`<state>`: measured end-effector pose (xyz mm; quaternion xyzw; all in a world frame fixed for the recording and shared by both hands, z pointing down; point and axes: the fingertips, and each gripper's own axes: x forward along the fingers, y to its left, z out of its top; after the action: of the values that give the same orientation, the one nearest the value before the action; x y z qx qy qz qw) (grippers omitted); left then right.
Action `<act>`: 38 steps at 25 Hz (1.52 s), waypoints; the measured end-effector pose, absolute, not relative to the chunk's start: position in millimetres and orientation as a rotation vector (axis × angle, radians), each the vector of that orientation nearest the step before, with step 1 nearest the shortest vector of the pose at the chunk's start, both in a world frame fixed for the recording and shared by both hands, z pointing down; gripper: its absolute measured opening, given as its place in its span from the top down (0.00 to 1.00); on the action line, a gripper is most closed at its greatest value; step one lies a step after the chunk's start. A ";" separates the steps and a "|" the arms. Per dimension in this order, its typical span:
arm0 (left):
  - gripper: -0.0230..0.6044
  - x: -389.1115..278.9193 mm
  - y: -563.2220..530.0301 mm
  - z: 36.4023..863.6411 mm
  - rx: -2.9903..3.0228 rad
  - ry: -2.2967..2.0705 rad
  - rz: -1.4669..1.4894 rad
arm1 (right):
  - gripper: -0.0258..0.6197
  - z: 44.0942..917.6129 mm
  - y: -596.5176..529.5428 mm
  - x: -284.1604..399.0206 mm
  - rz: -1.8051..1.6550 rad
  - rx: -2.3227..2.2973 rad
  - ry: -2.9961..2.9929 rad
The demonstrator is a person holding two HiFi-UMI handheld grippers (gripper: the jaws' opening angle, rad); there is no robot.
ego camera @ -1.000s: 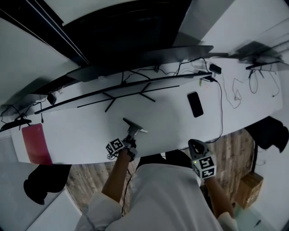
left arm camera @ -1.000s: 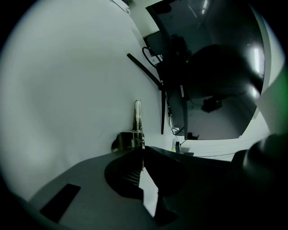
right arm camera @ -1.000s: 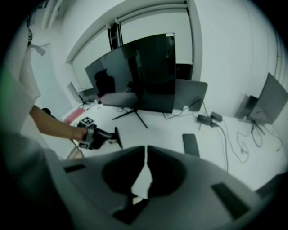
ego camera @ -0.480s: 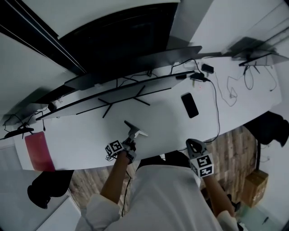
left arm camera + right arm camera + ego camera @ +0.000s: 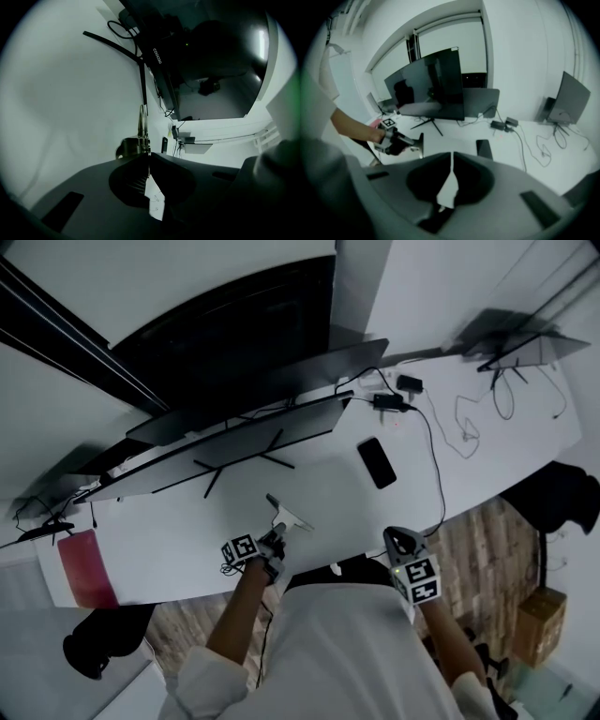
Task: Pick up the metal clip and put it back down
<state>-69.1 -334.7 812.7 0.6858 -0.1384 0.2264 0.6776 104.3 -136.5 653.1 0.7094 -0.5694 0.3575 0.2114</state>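
The metal clip (image 5: 286,518) is a spring clamp with flat steel plates, held near the white table's (image 5: 169,521) front edge. My left gripper (image 5: 272,542) is shut on its handle end. In the left gripper view the clip (image 5: 142,136) sticks straight out ahead of the closed left gripper (image 5: 146,157). Whether the clip touches the tabletop I cannot tell. My right gripper (image 5: 398,545) hangs off the table's front edge, shut with nothing in it. The right gripper view shows the right gripper (image 5: 452,157) closed, with the left gripper (image 5: 401,140) and the clip (image 5: 420,144) off to its left.
A black phone (image 5: 377,462) lies face up right of the clip. Two dark monitors (image 5: 234,432) on thin stands line the back. A power adapter (image 5: 391,401) and loose cables (image 5: 469,427) trail to the right. A red sheet (image 5: 84,570) lies at the table's left end.
The head view has swung, so the table sits differently in the picture. My left gripper keeps its hold on the clip near the front edge. The right gripper stays shut beside the table.
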 end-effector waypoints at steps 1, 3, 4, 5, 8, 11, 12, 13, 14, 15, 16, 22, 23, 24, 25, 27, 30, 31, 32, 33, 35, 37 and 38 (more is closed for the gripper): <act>0.91 -63.9 -330.4 810.4 1.546 -0.298 0.519 | 0.90 652.5 -134.6 107.6 0.985 1.981 -1.584; 0.91 -53.2 -321.7 805.7 1.556 -0.273 0.541 | 0.90 652.3 -129.1 112.9 0.982 1.992 -1.586; 0.91 -47.5 -317.4 803.4 1.561 -0.260 0.551 | 0.90 652.6 -125.9 115.5 0.985 1.997 -1.586; 0.91 -41.6 -313.1 801.1 1.565 -0.245 0.562 | 0.90 652.8 -122.8 118.4 0.988 2.001 -1.584; 0.91 -23.4 -300.3 794.7 1.580 -0.204 0.591 | 0.90 653.8 -112.7 127.1 0.997 2.015 -1.576; 0.91 -5.9 -286.8 790.1 1.600 -0.162 0.621 | 0.90 654.9 -101.7 134.2 1.013 2.030 -1.570; 0.91 -1.0 -282.3 788.7 1.602 -0.153 0.634 | 0.90 655.6 -98.0 136.6 1.020 2.035 -1.568; 0.91 3.8 -277.6 787.1 1.604 -0.145 0.646 | 0.90 656.5 -94.2 139.1 1.027 2.041 -1.564; 0.91 8.9 -272.9 785.7 1.607 -0.134 0.655 | 0.90 657.5 -90.2 141.7 1.032 2.048 -1.560; 0.91 14.1 -268.2 784.3 1.610 -0.123 0.664 | 0.90 658.6 -86.1 144.4 1.037 2.054 -1.557; 0.91 19.7 -263.5 783.0 1.615 -0.110 0.670 | 0.90 659.7 -82.0 147.2 1.041 2.060 -1.553; 0.91 52.4 -234.9 775.4 1.640 -0.030 0.722 | 0.90 666.6 -59.5 165.4 1.066 2.097 -1.535; 0.91 57.7 -230.0 774.0 1.643 -0.020 0.734 | 0.90 668.8 -55.3 168.4 1.071 2.101 -1.533; 0.91 63.4 -225.1 772.8 1.647 -0.010 0.743 | 0.90 671.1 -51.2 171.5 1.076 2.105 -1.530; 0.91 69.3 -220.3 772.0 1.652 0.001 0.751 | 0.90 672.5 -47.8 174.9 1.078 2.111 -1.529; 0.91 81.4 -211.0 770.4 1.660 0.016 0.767 | 0.90 672.4 -42.7 181.8 1.082 2.122 -1.527; 0.91 100.7 -196.2 767.6 1.660 0.049 0.778 | 0.90 673.3 -34.4 192.9 1.092 2.140 -1.520; 0.91 107.4 -191.3 767.1 1.658 0.061 0.782 | 0.90 674.7 -31.4 196.7 1.100 2.147 -1.515; 0.91 114.2 -186.4 767.1 1.656 0.072 0.788 | 0.90 676.9 -27.8 200.4 1.111 2.152 -1.508; 0.91 120.9 -181.6 767.5 1.657 0.084 0.799 | 0.90 679.5 -23.7 203.9 1.124 2.155 -1.501; 0.91 133.6 -170.8 768.8 1.659 0.112 0.826 | 0.90 683.0 -17.4 211.6 1.134 2.158 -1.496; 0.91 144.2 -159.0 771.8 1.659 0.141 0.861 | 0.90 686.2 -12.1 219.5 1.127 2.163 -1.496; 0.91 149.2 -153.3 774.2 1.659 0.157 0.877 | 0.90 688.3 -9.3 223.0 1.126 2.164 -1.494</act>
<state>149.2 -153.3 774.2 0.7123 0.0673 0.3764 0.5885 223.0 -9.3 688.3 0.7490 -0.5172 0.3897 0.1400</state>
